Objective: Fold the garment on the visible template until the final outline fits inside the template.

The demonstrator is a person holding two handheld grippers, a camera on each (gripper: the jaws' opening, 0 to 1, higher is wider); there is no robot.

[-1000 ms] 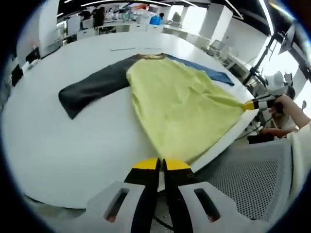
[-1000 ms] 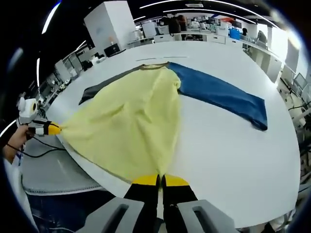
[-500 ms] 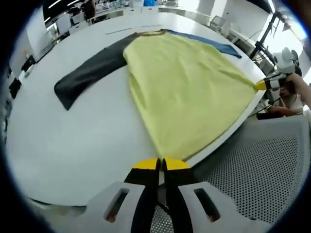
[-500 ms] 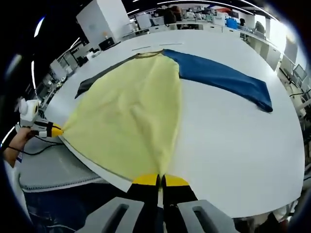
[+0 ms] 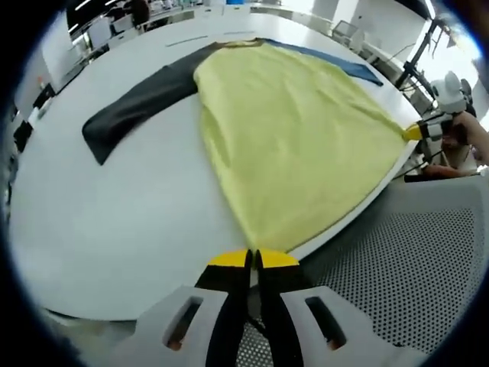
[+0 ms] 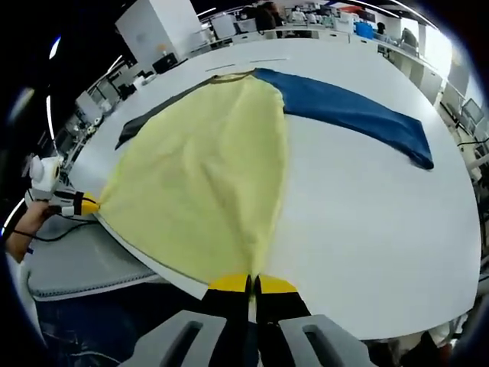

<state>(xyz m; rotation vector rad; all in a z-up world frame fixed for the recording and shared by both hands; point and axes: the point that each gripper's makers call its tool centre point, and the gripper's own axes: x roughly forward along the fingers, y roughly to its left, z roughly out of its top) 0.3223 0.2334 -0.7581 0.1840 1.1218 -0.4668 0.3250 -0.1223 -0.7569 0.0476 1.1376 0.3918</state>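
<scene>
The long-sleeved shirt (image 5: 298, 138) lies spread on the white table (image 5: 114, 222), its yellow body stretched flat and taut into a fan between two held hem corners. From the yellow body, a dark grey sleeve (image 5: 137, 107) runs off to one side and a blue sleeve (image 6: 351, 115) to the other; the collar lies at the far end.

The left gripper (image 5: 254, 260) has its jaws pressed together on one hem corner at the table's near edge. The right gripper (image 6: 252, 284) likewise pinches the other corner.

A perforated grey surface (image 5: 397, 260) sits beside the table's edge. Desks and bright windows lie beyond the table.

Compared with a second ago, the yellow body is pulled smoother and wider, with fewer folds.
</scene>
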